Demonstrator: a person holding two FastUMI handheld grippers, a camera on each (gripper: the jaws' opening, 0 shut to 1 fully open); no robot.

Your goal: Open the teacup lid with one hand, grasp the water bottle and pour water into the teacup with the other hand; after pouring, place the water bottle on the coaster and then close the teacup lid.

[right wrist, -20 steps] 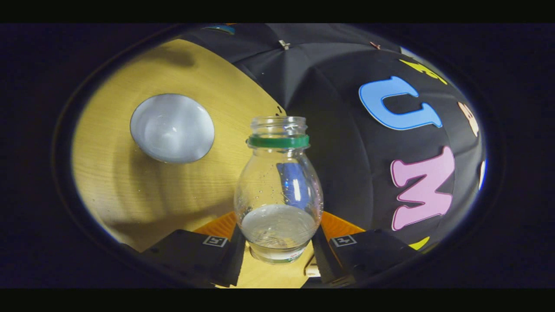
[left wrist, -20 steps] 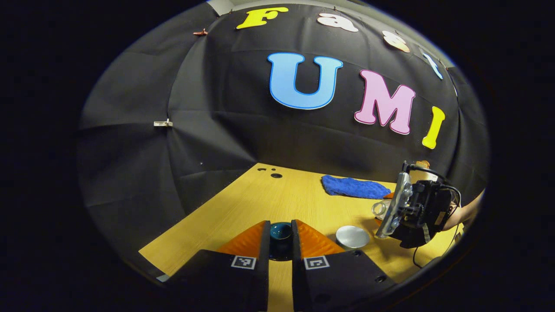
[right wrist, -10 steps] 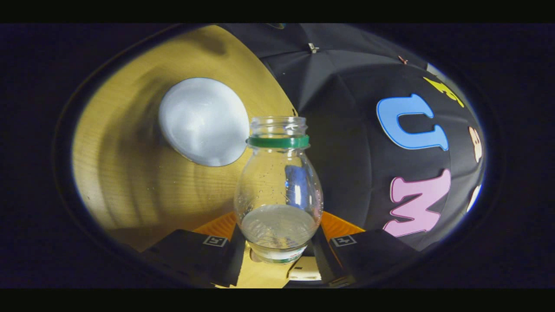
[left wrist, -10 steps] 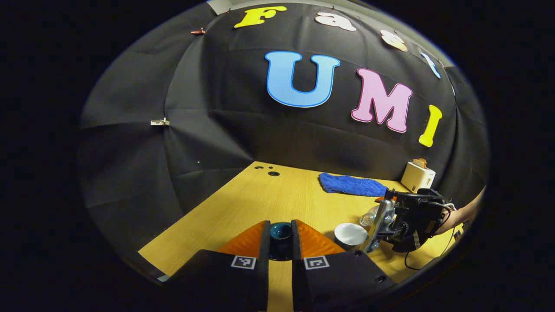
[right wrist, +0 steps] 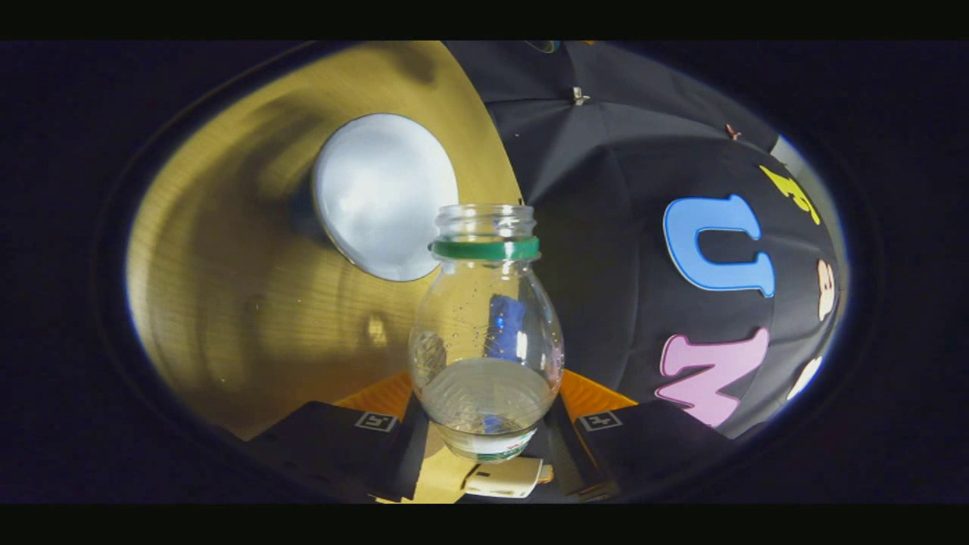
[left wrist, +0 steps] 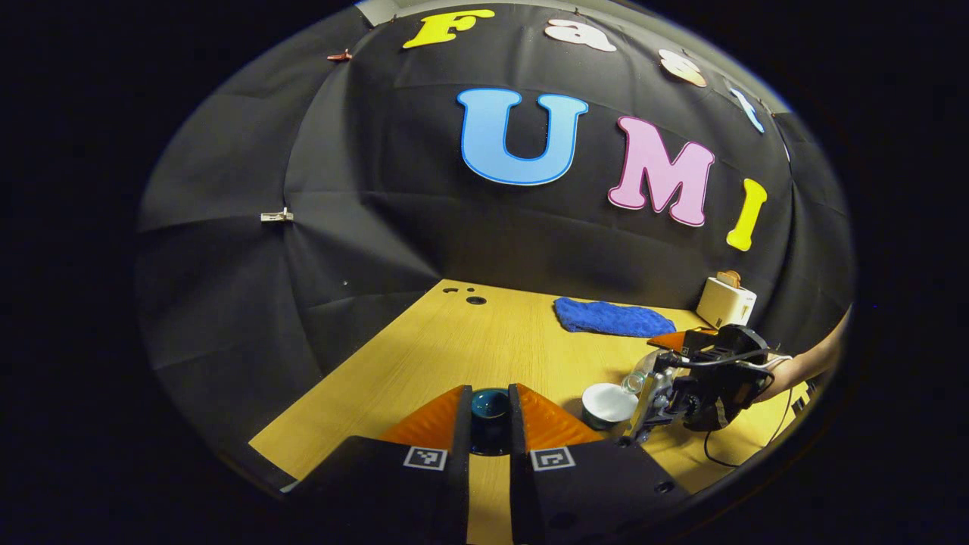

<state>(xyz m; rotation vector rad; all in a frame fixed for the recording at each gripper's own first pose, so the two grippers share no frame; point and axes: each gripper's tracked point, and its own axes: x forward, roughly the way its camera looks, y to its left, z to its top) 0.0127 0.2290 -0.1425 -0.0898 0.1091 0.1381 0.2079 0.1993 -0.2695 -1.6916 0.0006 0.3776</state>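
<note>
The uncapped water bottle (right wrist: 486, 333), pinched between the right gripper (right wrist: 484, 424) fingers, is tilted toward the open teacup (left wrist: 609, 403) on the worktop (left wrist: 484, 348); the teacup lid (left wrist: 490, 405) is clamped by the left gripper (left wrist: 489, 424).

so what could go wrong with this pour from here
1. The water bottle is tipped toward the teacup, but its uncapped mouth sits beside the cup's rim rather than over the middle, so water may spill onto the table.
2. The right gripper clamps the rounded, wet-looking bottle low on its body; it might slip as it tilts further.
3. The left gripper holds the lid close to the cup, so a drifting hand could bump the pour.
</note>
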